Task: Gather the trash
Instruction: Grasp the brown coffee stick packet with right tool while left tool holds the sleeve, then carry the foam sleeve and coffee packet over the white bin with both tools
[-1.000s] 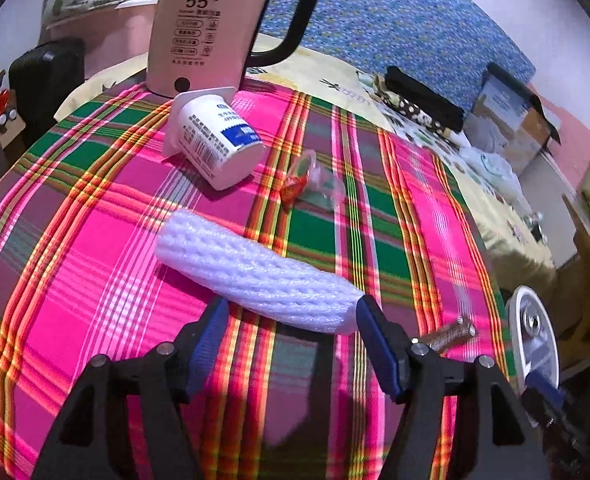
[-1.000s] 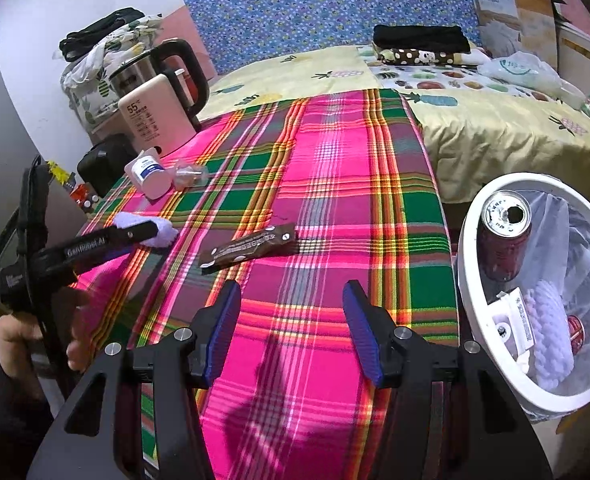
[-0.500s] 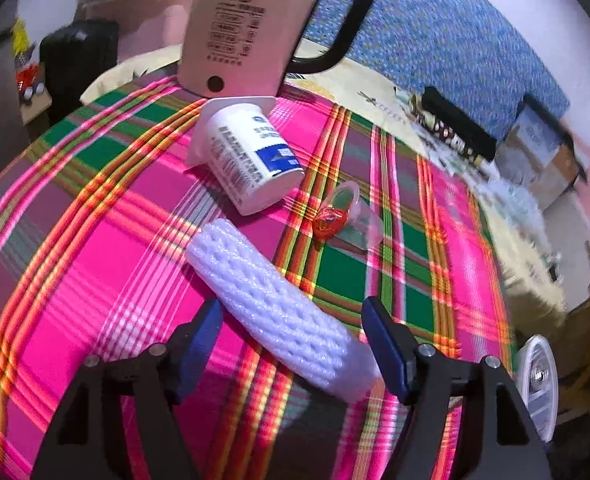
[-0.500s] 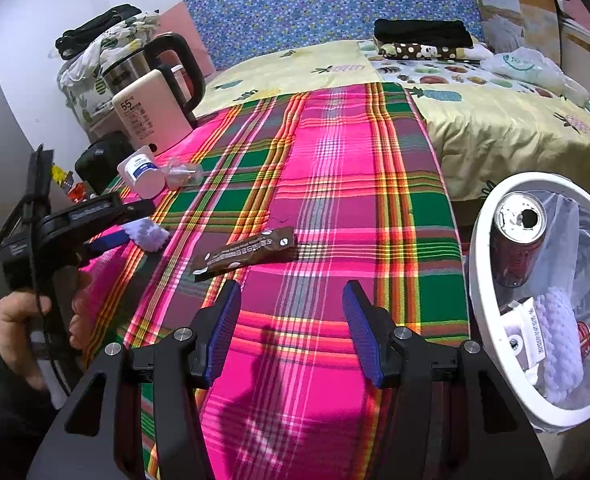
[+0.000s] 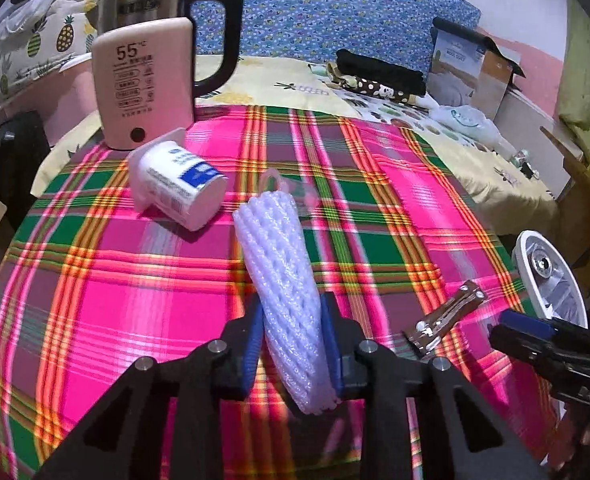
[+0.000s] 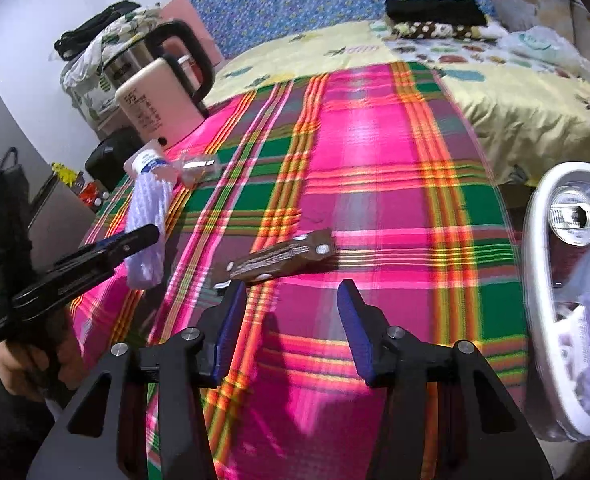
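Trash bin [image 6: 535, 300], white, at table edge, 3 o'clock in right view; holds a can. Foam net sleeve [image 5: 283, 280]: white ribbed tube, now upended, squeezed by left gripper [image 5: 293, 344], whose jaws just closed; likely bin-bound. Right gripper [image 6: 291, 328] narrowing, empty, brown wrapper [image 6: 279, 260] at 12 o'clock.

A table under a pink, green and orange plaid cloth [image 5: 375, 208] bears a pink kettle [image 5: 145, 84] at its far-left edge, a tipped white cup [image 5: 177, 188], a clear wrapper [image 6: 199, 168] and a brown snack wrapper [image 6: 283, 258].
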The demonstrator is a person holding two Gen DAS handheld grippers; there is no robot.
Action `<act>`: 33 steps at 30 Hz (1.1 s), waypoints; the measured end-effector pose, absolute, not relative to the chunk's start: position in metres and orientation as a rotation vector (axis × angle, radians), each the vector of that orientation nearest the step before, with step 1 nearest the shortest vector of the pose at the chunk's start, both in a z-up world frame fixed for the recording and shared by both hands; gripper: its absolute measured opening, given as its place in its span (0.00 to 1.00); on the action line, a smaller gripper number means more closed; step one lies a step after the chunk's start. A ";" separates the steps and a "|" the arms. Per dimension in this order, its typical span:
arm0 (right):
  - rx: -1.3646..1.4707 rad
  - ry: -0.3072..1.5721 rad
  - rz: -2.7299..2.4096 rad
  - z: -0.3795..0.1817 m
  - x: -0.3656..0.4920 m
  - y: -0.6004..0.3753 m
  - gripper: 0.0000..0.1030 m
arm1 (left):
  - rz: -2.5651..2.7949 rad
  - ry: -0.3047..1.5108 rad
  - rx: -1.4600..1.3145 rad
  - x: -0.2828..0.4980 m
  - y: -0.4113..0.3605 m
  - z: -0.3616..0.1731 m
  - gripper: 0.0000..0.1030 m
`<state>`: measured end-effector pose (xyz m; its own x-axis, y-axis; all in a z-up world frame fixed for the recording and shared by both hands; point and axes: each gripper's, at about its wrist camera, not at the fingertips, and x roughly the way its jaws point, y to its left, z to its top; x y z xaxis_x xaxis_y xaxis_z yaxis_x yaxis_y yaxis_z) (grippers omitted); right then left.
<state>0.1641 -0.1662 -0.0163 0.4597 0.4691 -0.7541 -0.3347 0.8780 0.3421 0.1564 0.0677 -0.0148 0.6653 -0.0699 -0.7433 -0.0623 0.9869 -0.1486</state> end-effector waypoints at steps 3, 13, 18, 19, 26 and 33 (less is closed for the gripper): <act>0.151 1.014 0.512 -0.025 0.173 -0.155 0.47 | 0.019 0.842 -0.140 0.156 0.076 -0.014 0.28; 0.092 0.993 0.496 -0.024 0.204 -0.128 0.47 | 0.005 0.855 -0.180 0.156 0.092 -0.024 0.37; -0.004 0.978 0.502 -0.025 0.193 -0.111 0.47 | 0.020 0.859 -0.209 0.156 0.094 -0.030 0.38; -0.028 0.971 0.495 -0.024 0.190 -0.110 0.47 | 0.021 0.859 -0.217 0.155 0.095 -0.032 0.38; -0.106 0.952 0.470 -0.023 0.176 -0.110 0.20 | 0.026 0.847 -0.247 0.154 0.090 -0.035 0.33; -0.065 0.949 0.480 -0.018 0.170 -0.119 0.20 | -0.010 0.829 -0.210 0.146 0.077 -0.027 0.27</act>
<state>0.1704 -0.1194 -0.0182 0.4858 0.3661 -0.7937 -0.4224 0.8933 0.1534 0.1459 0.0771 -0.0270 0.6768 -0.0908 -0.7305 -0.0731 0.9792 -0.1895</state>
